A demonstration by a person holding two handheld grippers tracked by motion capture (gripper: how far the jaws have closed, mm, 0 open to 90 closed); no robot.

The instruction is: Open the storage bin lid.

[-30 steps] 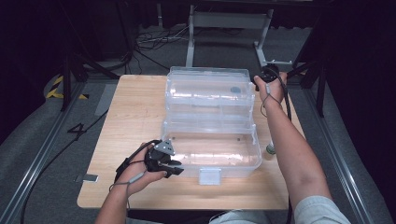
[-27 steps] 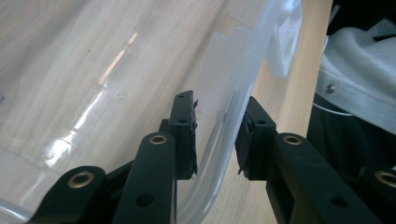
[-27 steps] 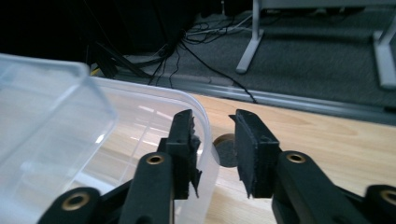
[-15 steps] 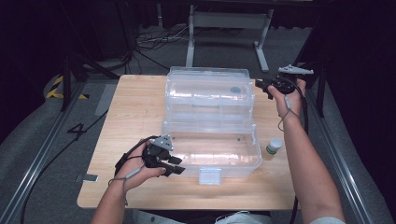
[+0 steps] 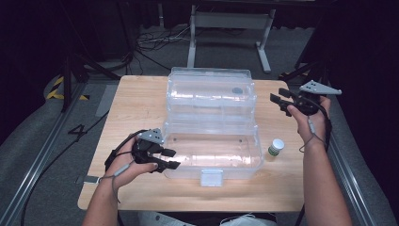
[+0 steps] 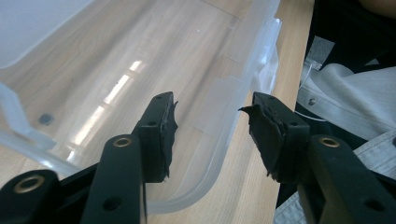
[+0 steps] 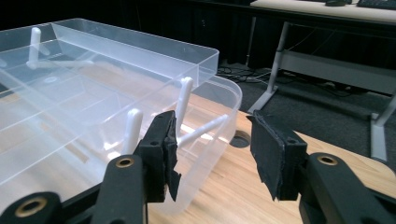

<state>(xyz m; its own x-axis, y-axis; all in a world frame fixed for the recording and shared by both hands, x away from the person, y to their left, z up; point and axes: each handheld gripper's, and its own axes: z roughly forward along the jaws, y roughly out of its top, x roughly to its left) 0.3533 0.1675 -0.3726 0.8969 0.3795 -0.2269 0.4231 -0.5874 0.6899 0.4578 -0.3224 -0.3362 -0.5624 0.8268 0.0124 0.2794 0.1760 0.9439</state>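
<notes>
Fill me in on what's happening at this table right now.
A person works at a wooden table with a gripper in each hand, around a clear plastic box that stands open. The left gripper sits at the box's near left corner, the right gripper is off to the box's far right. Both have just been opening their jaws, and nothing is between them. A small white-capped bottle stands beside the box.

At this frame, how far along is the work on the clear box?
Done, apparently: the clear box lies open, lid part folded back. In hand: nothing; the left gripper and right gripper have just been opening, with nothing between their jaws. Possibly left: the small bottle stands outside the box.
</notes>
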